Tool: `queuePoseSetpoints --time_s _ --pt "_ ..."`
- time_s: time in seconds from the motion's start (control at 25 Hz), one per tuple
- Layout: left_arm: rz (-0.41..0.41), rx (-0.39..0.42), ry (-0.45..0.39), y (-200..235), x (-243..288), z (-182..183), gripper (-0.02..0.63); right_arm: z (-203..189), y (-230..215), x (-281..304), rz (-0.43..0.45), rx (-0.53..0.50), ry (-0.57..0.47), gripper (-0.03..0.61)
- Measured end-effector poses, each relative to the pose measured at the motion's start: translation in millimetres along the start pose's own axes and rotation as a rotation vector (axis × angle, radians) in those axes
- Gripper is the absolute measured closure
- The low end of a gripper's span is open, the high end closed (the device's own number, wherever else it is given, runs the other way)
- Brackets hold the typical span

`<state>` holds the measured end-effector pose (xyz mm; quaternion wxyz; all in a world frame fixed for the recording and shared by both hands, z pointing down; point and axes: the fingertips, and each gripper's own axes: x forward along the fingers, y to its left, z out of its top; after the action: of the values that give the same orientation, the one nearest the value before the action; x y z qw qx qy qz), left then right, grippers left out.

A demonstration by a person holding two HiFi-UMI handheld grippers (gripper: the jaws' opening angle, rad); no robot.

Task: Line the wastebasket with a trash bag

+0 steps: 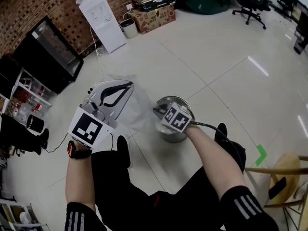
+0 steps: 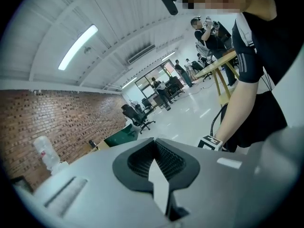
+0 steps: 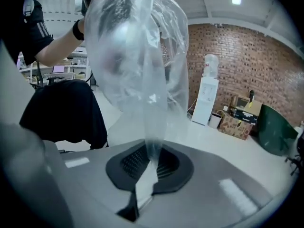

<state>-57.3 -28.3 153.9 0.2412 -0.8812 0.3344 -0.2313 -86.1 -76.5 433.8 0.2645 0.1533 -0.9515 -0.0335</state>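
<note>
A clear trash bag (image 1: 142, 108) is stretched between my two grippers above a round metal wastebasket (image 1: 173, 134) on the tiled floor. In the head view my left gripper (image 1: 130, 86) is raised at the left, jaws shut on the bag's upper part. In its own view the left gripper (image 2: 154, 140) is shut and the film hardly shows. My right gripper (image 1: 157, 111) sits lower, over the basket's rim. Seen in the right gripper view, the gripper (image 3: 153, 149) pinches a gathered fold of the bag (image 3: 137, 56), which balloons upward from it.
A white water dispenser (image 1: 103, 23), a small white bin (image 1: 129, 29) and cardboard boxes (image 1: 151, 16) stand at the brick wall. A black cabinet (image 1: 50, 54) is at the left, a wooden stool (image 1: 284, 174) at the right. The person's legs are just behind the basket.
</note>
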Motion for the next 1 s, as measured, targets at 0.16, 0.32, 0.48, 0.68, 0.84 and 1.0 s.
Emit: queuePoseSetpoints --time_s 0.16,0.32,0.48,0.68,0.84,1.0 --pt "0.009 -0.035 0.05 6.7 -0.5 -47.0 0.572 3.2 -18.6 -18.3 -0.057 0.023 -0.007 0.572" --pt "-0.005 -0.077 0.063 2.4 -0.5 -77.0 0.476 8.8 -48.6 -55.3 -0.119 0.078 -0.038 0.572" --pt "-0.004 -0.133 0.029 3.5 -1.1 -85.9 0.457 -5.1 -76.2 -94.3 -0.194 0.113 -0.008 0.572" --pt "-0.011 -0.173 0.043 4.0 11.5 -116.3 0.453 -49.7 -110.4 -124.8 -0.305 0.195 0.082 0.572" --pt "-0.061 -0.129 0.176 -11.2 39.0 -174.5 0.417 -72.7 -120.7 -128.2 -0.336 0.219 0.137 0.572" --pt "-0.112 -0.081 0.359 -30.8 60.8 -244.4 0.417 -96.4 -107.0 -103.5 -0.296 0.204 0.231 0.572"
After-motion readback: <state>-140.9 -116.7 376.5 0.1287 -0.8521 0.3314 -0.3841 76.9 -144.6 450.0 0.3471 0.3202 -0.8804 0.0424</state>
